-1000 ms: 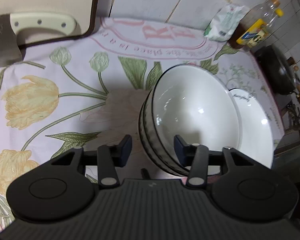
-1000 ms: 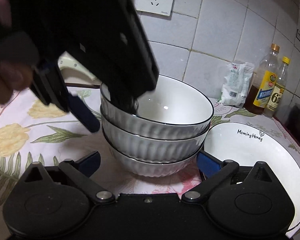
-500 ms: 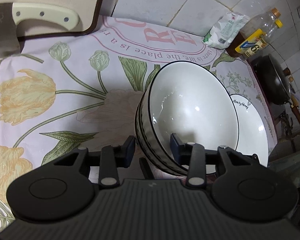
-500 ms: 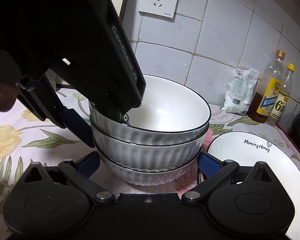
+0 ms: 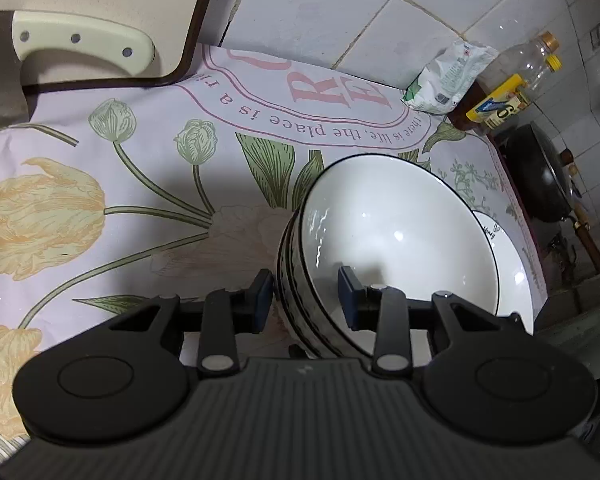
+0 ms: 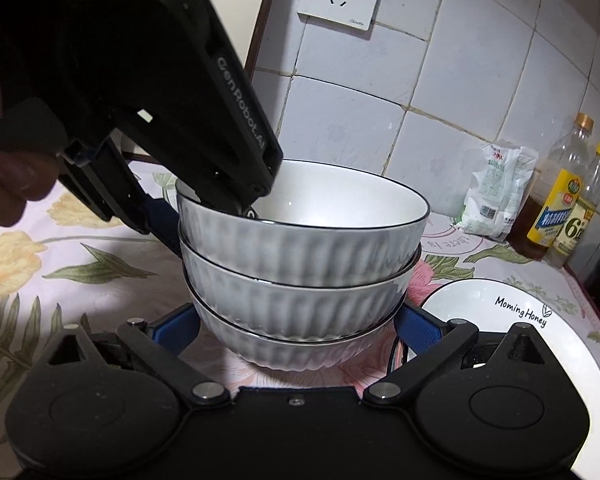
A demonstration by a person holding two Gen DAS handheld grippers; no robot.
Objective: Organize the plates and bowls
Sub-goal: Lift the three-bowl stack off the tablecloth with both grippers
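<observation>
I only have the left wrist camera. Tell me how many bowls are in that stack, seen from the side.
Observer: Three ribbed bowls, nested, standing on the floral tablecloth.
Operator: Report where the right gripper is.
Observer: The right gripper sits low, its blue fingers on either side of the bottom bowl; whether they touch it I cannot tell.
Operator: Read me the plate.
Observer: The plate beside the stack reads "Morning Honey" in full.

Black claw (image 5: 304,300); blue pads (image 6: 414,326); silver screws
</observation>
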